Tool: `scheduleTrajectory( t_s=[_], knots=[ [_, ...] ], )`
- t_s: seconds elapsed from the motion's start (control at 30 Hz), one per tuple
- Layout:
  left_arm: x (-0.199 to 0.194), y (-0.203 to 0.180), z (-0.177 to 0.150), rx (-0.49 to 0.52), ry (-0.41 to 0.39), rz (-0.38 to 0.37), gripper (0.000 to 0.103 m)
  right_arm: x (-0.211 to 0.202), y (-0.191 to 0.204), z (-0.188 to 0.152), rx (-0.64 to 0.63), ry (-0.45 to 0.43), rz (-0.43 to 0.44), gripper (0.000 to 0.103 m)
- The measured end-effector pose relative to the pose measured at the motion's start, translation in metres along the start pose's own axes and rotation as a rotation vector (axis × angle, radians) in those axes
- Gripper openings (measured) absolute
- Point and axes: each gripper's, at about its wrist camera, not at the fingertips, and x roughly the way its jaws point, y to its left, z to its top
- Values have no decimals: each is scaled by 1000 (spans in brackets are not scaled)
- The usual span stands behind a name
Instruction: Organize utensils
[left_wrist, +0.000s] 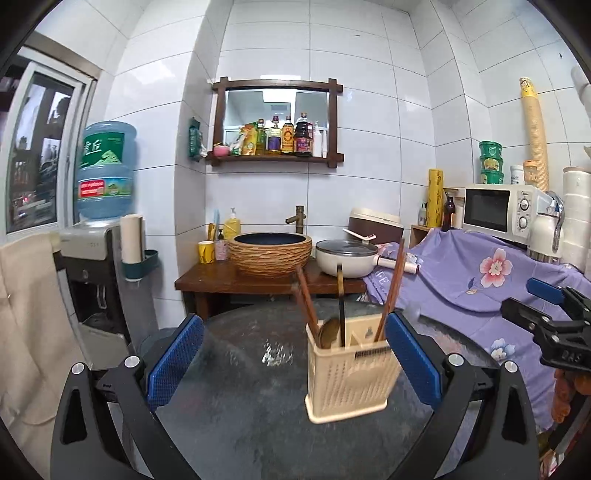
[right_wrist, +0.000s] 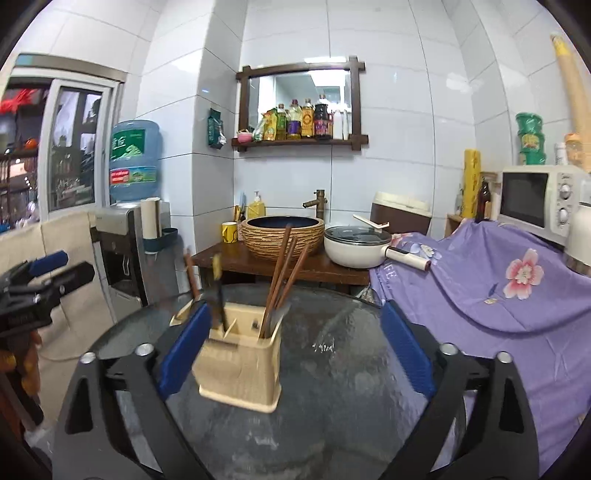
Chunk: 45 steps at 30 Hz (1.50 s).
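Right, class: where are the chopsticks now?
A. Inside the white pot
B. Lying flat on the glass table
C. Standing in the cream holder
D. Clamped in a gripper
C: the chopsticks stand upright in the cream holder on the table, and both the left gripper and right gripper are open and empty.

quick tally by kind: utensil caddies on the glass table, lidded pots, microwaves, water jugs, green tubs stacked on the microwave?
utensil caddy: 1
lidded pot: 1
microwave: 1
water jug: 1
green tubs: 3
Total: 7
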Motion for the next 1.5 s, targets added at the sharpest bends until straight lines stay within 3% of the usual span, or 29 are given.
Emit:
scheduleTrajectory(
  t_s=[0.23,0.37,0.6,0.87,1.5],
  knots=[
    [-55,2,-76,-56,71,28,97,-80,38,-86,-46,-46,-31,97],
    [-76,-3,-97,-78,112,30,97,-108,51,-119,-52,-35,-11,97],
    [-112,-17,-131,-95,90,10,97,-150,68,-159,-37,-36,-18,97],
    [-128,-29,-152,-50,73,11,97,-176,63,-176,18,-44,-18,97],
    [-138,-17,-152,-49,44,5,97,-180,63,-179,-1,-39,-28,97]
  ],
)
